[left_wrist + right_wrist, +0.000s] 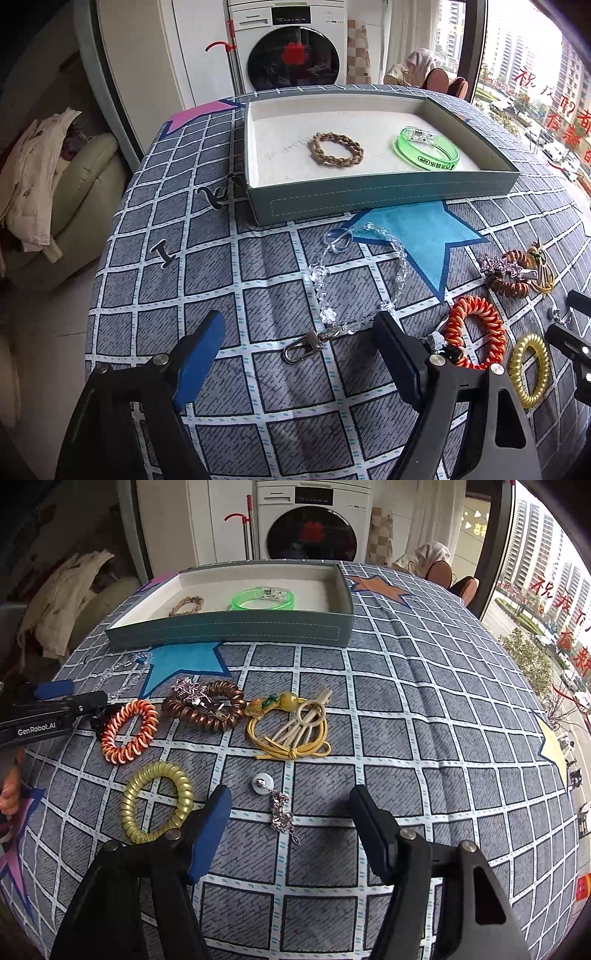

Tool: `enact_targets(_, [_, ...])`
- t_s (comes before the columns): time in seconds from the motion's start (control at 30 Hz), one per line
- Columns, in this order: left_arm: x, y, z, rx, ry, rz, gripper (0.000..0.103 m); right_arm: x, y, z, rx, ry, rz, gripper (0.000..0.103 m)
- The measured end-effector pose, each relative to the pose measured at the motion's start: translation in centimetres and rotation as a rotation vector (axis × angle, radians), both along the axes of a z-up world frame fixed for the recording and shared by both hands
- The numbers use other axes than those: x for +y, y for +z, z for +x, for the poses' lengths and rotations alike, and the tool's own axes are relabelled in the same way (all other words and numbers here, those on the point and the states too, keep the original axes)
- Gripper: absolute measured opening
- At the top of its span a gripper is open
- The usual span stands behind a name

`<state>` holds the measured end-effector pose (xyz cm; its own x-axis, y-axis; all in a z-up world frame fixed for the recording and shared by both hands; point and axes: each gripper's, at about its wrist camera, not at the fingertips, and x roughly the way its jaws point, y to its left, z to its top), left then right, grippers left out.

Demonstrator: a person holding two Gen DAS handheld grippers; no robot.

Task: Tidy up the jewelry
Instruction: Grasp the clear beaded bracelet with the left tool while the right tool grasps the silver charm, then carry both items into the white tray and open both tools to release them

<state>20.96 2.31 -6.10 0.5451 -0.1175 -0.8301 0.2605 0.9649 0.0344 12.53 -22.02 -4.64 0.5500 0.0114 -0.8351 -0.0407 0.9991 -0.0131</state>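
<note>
Clear beaded chain (354, 280) runs 6-to-12 o'clock, clasp (303, 347) at 6 between the spread, empty left gripper (299, 354); right gripper (290, 823) likewise gapes.

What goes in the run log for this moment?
left tool open over crystal chain | right tool open over silver pendant | tray: braided ring, green bangle

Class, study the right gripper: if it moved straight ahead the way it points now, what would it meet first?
Probably the small silver chain with a white disc, lying on the cloth between the open fingers of the right gripper. Depth is unclear, so it might pass above.
</note>
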Motion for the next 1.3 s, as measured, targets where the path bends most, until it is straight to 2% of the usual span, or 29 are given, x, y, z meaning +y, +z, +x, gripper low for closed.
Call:
enact_targets(0.07, [-0.3, 0.1, 0.2, 0.009, -0.016, -0.019, 0.09, 0.2, 0.0, 0.3, 0.002, 0.008, -0.002, 0.064])
enact_targets(0.13, [-0.5, 0.1, 0.3, 0.015, -0.025, -0.03, 0.087, 0.4, 0.1, 0.4, 0.006, 0.013, -0.001, 0.06])
enact_targets(0.2, [-0.7, 0.2, 0.3, 0.022, -0.039, -0.047, 0.078, 0.6, 0.2, 0.3, 0.009, 0.021, -0.001, 0.054])
enact_targets(0.27, [-1.0, 0.2, 0.2, 0.021, -0.051, -0.04, 0.076, 0.8, 0.2, 0.3, 0.01, 0.028, -0.003, 0.05])
enact_targets(0.33, [-1.1, 0.3, 0.2, 0.021, -0.067, -0.045, 0.069, 1.0, 0.3, 0.4, 0.015, 0.033, -0.001, 0.046])
enact_targets(0.4, [-1.5, 0.4, 0.2, 0.02, -0.084, -0.044, 0.05, 1.2, 0.3, 0.4, 0.019, 0.037, 0.0, 0.039])
enact_targets(0.47, [-1.8, 0.5, 0.2, 0.021, -0.099, -0.035, 0.039, 1.4, 0.4, 0.5, 0.023, 0.043, 0.001, 0.033])
enact_targets(0.53, [-1.7, 0.5, 0.1, 0.016, -0.092, -0.034, 0.036, 1.5, 0.4, 0.4, 0.021, 0.04, -0.006, 0.02])
enact_targets(0.57, [-1.7, 0.5, 0.0, 0.013, -0.09, -0.036, 0.036, 1.5, 0.4, 0.4, 0.02, 0.037, -0.009, 0.012])
enact_targets(0.7, [-0.8, 0.6, -0.6, 0.01, -0.071, -0.072, 0.036, 1.2, 0.5, 0.1, 0.016, 0.017, 0.001, 0.012])
enact_targets(0.87, [0.1, 1.5, -1.2, -0.009, -0.067, -0.093, 0.036, -0.3, 1.3, -0.4, 0.005, -0.02, 0.064, 0.012])
enact_targets(1.3, [0.9, 5.4, -2.4, -0.074, -0.073, -0.18, 0.035, -1.8, 4.1, -0.3, -0.04, -0.044, 0.157, 0.012])
